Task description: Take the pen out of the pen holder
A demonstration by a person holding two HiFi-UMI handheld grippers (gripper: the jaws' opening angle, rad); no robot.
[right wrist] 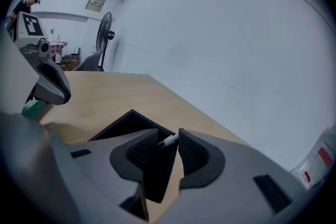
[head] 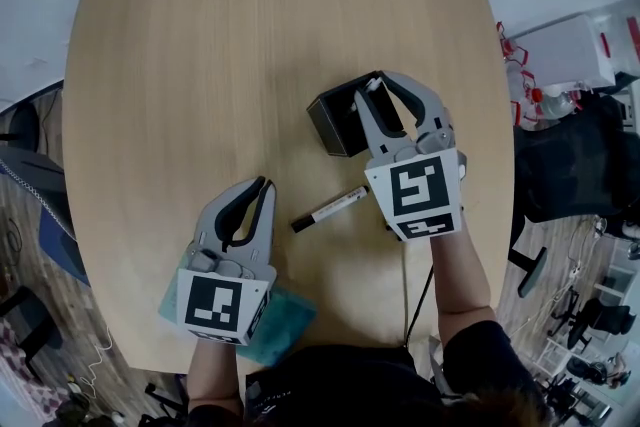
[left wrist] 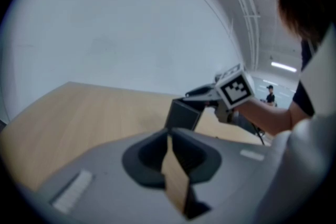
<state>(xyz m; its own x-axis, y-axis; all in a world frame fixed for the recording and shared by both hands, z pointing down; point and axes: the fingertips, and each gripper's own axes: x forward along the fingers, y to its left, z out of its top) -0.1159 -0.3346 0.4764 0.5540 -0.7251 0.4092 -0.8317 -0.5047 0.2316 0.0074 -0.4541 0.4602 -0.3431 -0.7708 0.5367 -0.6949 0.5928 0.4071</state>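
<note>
Pen [right wrist: 169,140]: its white end is sticking up out of the holder and sitting right between the right gripper's jaws, closer to the right-hand pad
Pen holder [head: 335,123]: black, open-topped box, lying directly under and just ahead of the right gripper's fingertips, well ahead and to the right of the left gripper
Right gripper [head: 385,83]: hovering over the holder's far edge and pointing downward; its jaws are standing apart with the pen end in the gap, the pads not pressing on it
Left gripper [head: 262,187]: resting low over the table [head: 250,35]; its jaws are meeting at the tips and gripping nothing
Second pen [head: 330,209]: white barrel with a dark cap, lying flat on the table between the two grippers, touching neither
Teal cloth [head: 290,317]: lying under the rear of the left gripper, behind its jaws
</note>
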